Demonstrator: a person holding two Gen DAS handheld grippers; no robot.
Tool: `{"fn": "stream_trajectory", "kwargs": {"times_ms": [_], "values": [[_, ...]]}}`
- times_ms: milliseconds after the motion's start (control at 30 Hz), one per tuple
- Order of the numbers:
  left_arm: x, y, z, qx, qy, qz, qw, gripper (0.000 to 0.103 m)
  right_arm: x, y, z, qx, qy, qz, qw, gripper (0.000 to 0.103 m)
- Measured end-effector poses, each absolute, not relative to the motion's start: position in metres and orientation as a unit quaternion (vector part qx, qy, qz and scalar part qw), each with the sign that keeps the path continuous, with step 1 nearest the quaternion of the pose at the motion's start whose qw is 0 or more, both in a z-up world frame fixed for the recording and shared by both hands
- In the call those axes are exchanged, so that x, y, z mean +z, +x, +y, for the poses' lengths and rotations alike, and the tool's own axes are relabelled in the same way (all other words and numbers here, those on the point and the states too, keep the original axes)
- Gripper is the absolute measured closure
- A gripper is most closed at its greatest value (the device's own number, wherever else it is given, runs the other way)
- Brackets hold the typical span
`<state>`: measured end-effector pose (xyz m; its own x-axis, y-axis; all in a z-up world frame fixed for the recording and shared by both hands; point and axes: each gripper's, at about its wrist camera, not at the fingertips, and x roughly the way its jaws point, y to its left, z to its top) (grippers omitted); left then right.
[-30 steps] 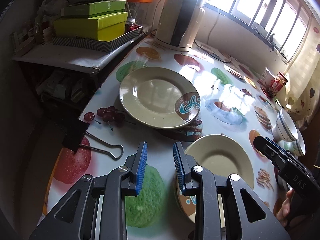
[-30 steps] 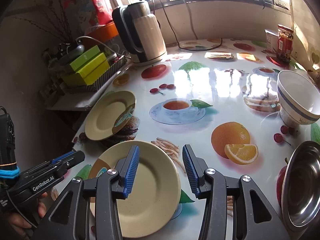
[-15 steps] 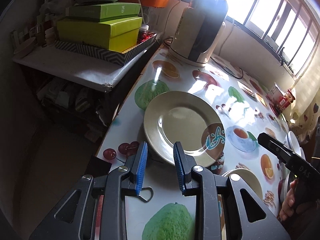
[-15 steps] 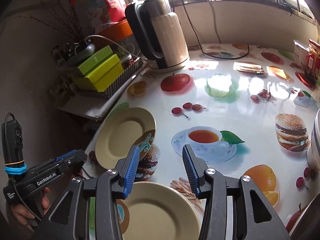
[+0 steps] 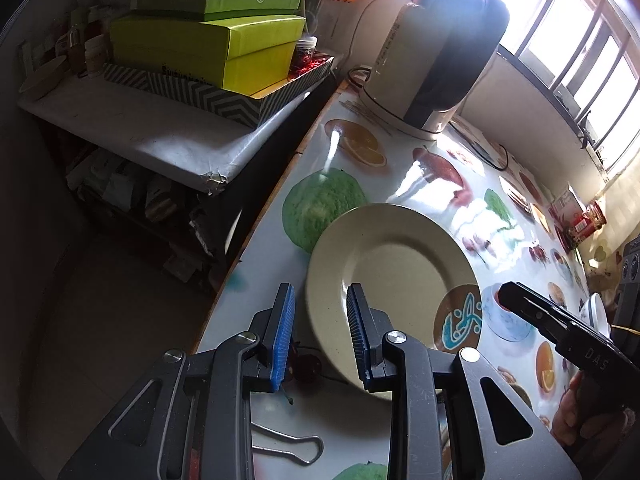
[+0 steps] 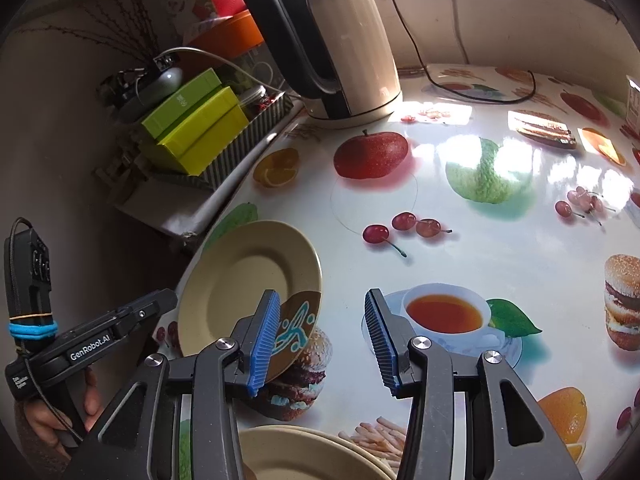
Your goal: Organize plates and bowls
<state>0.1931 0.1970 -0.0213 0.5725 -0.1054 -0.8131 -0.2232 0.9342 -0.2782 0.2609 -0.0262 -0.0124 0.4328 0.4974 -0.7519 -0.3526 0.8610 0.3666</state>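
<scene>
A cream plate (image 5: 392, 276) with a brown and teal patch lies near the left edge of the fruit-print table (image 5: 360, 184). My left gripper (image 5: 320, 332) is open just above the plate's near rim, which shows between its fingers untouched. In the right wrist view the same plate (image 6: 240, 280) lies left of centre, and my right gripper (image 6: 320, 332) is open with its left finger (image 6: 264, 332) over the brown patch. Each gripper shows in the other's view: right gripper (image 5: 506, 292), left gripper (image 6: 166, 300). A stack of cream plates (image 6: 304, 452) sits under the right gripper. A white bowl (image 5: 592, 308) stands far right.
An electric kettle (image 5: 444, 60) with its cord stands at the back of the table. Green boxes (image 5: 208, 40) sit on a low shelf (image 5: 132, 132) beyond the table's left edge. A binder clip (image 5: 288, 444) lies under the left gripper. Red snack packs (image 5: 588, 220) stand far right.
Both grippers have travelled across the table toward the patterned plate by the left edge. The stack of plates has slipped to the bottom of the views. Neither opening has changed.
</scene>
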Motion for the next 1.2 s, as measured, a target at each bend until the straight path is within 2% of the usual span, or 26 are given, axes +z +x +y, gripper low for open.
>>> {"fn": "stream_trajectory", "kwargs": {"times_ms": [267, 567, 833, 1200], "values": [[-0.032, 0.202, 0.199, 0.035, -0.187, 0.475, 0.859, 0.075, -0.029, 0.273, -0.016, 0.256, 0.083, 0.493, 0.827, 0.059], [-0.038, 0.208, 0.195, 0.021, -0.193, 0.483, 0.854, 0.075, -0.037, 0.280, -0.011, 0.262, 0.088, 0.502, 0.819, 0.067], [-0.040, 0.209, 0.194, 0.023, -0.189, 0.483, 0.855, 0.077, -0.041, 0.283, -0.008, 0.267, 0.089, 0.509, 0.814, 0.080], [-0.040, 0.209, 0.193, 0.026, -0.189, 0.480, 0.856, 0.078, -0.043, 0.284, -0.006, 0.275, 0.102, 0.510, 0.808, 0.085]]}}
